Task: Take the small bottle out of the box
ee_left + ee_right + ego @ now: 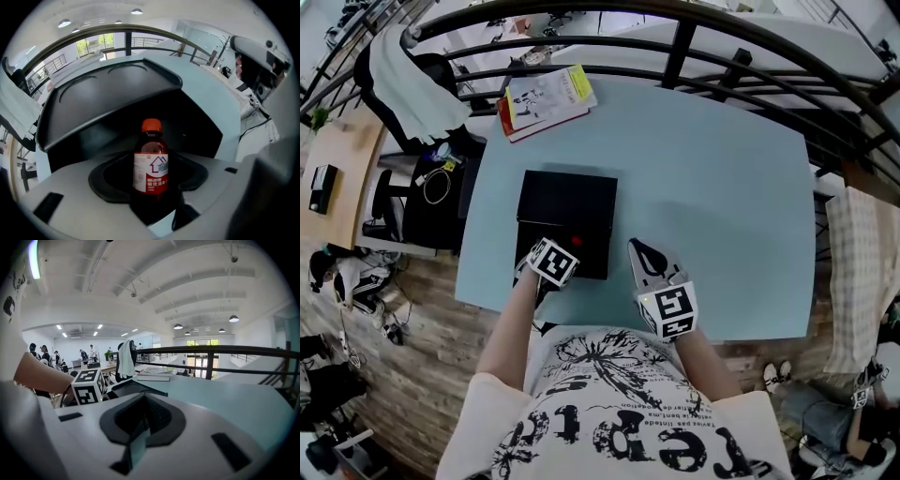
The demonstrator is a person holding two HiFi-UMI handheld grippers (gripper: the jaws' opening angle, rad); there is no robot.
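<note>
A small brown bottle point(151, 164) with an orange-red cap and a red-and-white label stands upright inside the black box point(108, 93), whose lid rises behind it. In the head view only its cap point(576, 241) shows, at the near edge of the box point(567, 202). My left gripper point(566, 249) reaches into the box with its jaws spread wide, one on each side of the bottle. The pads do not seem to press on it. My right gripper point(639, 251) rests just right of the box, shut and empty point(140, 427).
The box lies on a light blue table point(712, 187). A stack of books point(546, 98) sits at its far left corner. A black railing point(675, 47) curves behind the table. A chair draped with white cloth point(403, 84) stands to the left.
</note>
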